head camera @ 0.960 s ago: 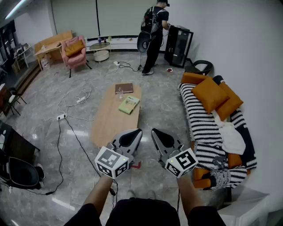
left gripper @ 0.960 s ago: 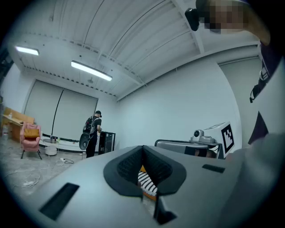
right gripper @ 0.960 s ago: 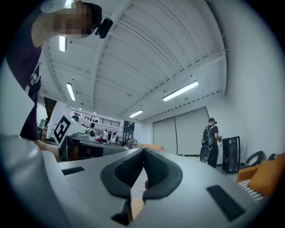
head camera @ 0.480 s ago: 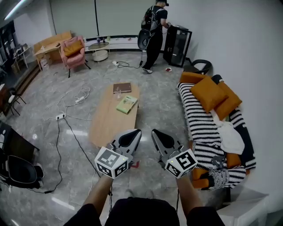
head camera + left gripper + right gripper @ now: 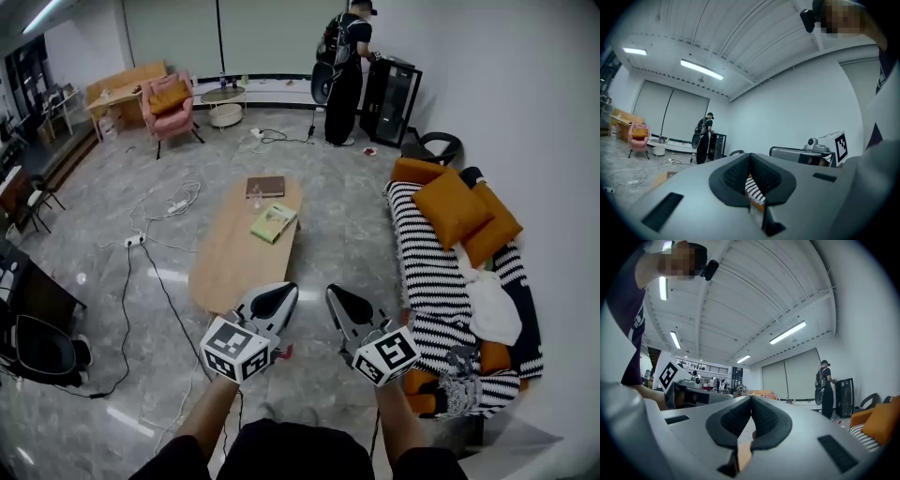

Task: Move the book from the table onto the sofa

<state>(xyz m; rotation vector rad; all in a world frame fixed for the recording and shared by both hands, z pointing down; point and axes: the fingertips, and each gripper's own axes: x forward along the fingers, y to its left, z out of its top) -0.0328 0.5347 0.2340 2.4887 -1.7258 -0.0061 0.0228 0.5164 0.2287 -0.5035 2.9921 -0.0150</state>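
Jaws together on left gripper (image 5: 278,296) and right gripper (image 5: 337,301); green book (image 5: 273,223) lies on oval wooden counter (image 5: 230,267) mid-frame, striped sofa (image 5: 427,264) right.

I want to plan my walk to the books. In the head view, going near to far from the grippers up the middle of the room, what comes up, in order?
Near end of the table → green book → brown book → person at the far wall.
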